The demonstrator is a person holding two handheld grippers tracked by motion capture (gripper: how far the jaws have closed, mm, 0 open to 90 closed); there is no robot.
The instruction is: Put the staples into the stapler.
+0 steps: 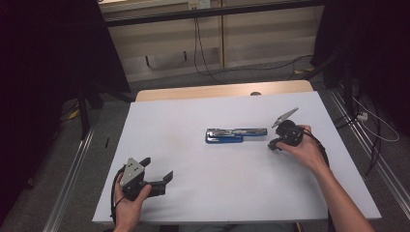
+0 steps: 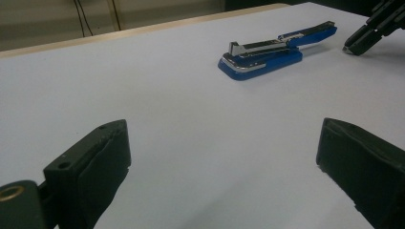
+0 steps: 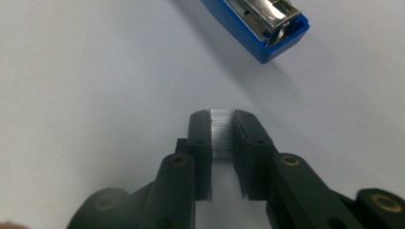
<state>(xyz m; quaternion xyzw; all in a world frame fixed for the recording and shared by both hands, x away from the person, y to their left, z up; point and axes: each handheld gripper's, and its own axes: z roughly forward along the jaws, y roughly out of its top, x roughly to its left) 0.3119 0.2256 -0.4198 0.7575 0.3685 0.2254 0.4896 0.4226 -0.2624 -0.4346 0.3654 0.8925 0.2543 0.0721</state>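
The right gripper (image 3: 221, 125) pinches a strip of staples (image 3: 221, 133) just short of the opened blue stapler (image 1: 235, 135) at mid-table. The left gripper (image 1: 157, 169) rests wide open and empty, well apart

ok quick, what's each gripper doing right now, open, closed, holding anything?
Left gripper: open, nothing between its fingers, low over the table.
Right gripper: closed on a strip of staples, just short of the opened blue stapler.

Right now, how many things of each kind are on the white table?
Blue stapler, lying opened out: 1
Strip of silver staples, pinched in the right tongs: 1
Tongs, left and right: 2
Total: 4
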